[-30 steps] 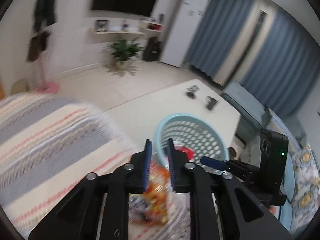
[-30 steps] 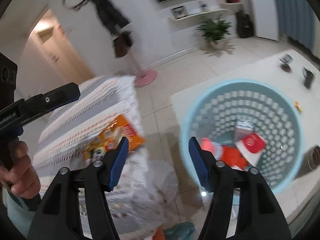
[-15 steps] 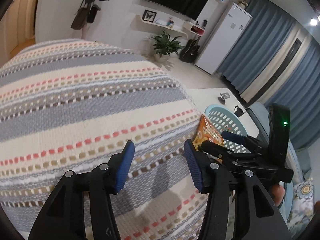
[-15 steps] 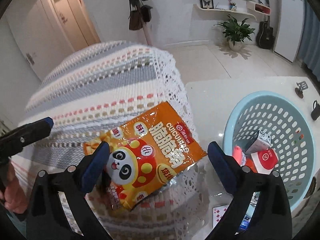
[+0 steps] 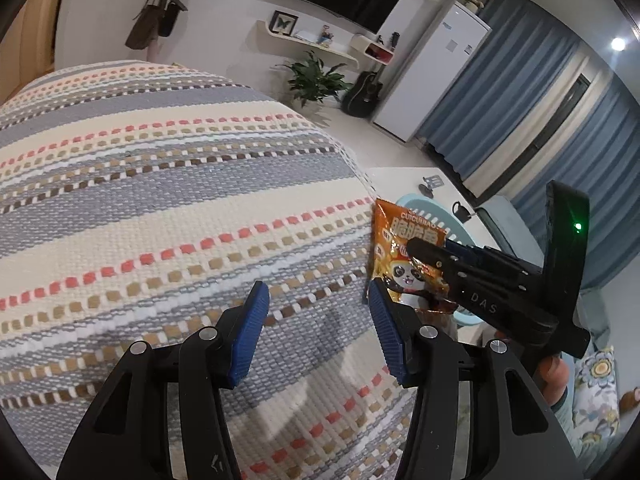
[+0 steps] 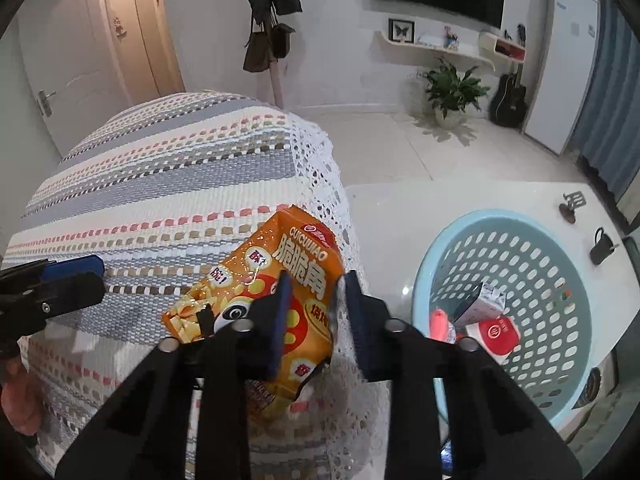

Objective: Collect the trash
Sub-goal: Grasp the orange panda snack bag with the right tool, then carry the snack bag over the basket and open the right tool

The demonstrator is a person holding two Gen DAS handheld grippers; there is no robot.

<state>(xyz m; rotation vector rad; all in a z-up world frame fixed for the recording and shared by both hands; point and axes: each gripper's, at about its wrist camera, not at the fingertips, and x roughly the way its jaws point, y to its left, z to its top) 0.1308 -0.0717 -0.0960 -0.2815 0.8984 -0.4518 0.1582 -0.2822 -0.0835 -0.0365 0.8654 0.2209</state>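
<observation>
Snack bag [image 6: 276,292]: orange, lying at the edge of the striped blanket [image 6: 160,200], at nine o'clock from the blue basket [image 6: 516,224]. The right gripper [image 6: 316,312] has just closed its jaws, pinching the bag's right edge. The left gripper [image 5: 316,320] hovers over the blanket, jaws apart and empty. Risk: the thin edge hold on slick foil may slip during transfer, dropping the bag short of the basket.
</observation>
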